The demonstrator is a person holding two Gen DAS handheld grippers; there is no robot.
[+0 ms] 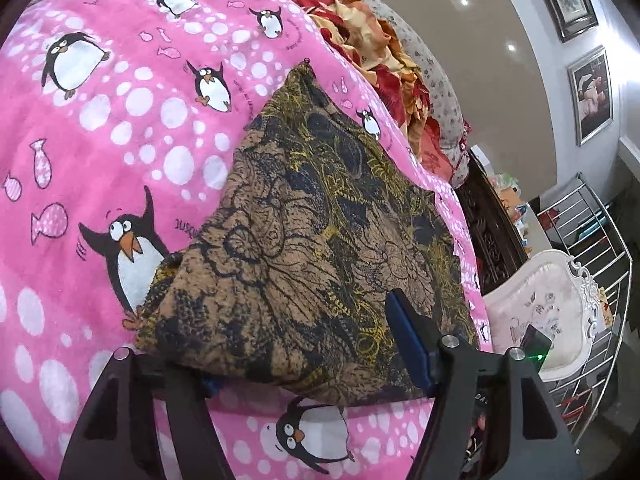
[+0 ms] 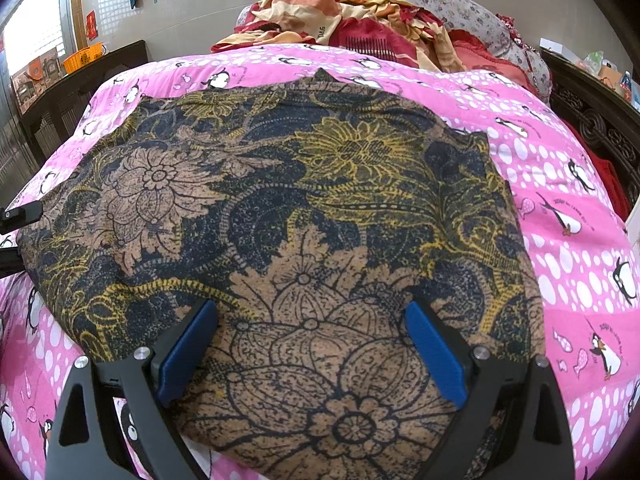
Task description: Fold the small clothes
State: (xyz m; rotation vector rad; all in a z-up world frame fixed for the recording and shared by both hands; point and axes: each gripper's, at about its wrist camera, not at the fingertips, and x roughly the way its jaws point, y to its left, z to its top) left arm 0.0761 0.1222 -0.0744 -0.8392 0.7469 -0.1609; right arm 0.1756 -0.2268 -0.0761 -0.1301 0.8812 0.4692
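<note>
- Left wrist view: the brown floral garment (image 1: 304, 216) lies on the pink penguin sheet (image 1: 100, 128). The left gripper (image 1: 304, 356) straddles its near edge, one blue pad (image 1: 408, 340) on top, the other hidden beneath cloth; whether it pinches, I cannot tell.
- Right wrist view: the garment (image 2: 280, 200) spreads flat. The right gripper (image 2: 312, 348) hangs with jaws wide apart, both pads (image 2: 434, 354) over the fabric, gripping nothing.

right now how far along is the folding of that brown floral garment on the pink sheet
Done: the brown, navy and yellow floral garment lies spread on the pink penguin-print bedsheet. In hand: the left tongs straddle its near edge, one finger under the cloth; the right tongs sit open over it. Left: no fold is clearly visible yet.
</note>
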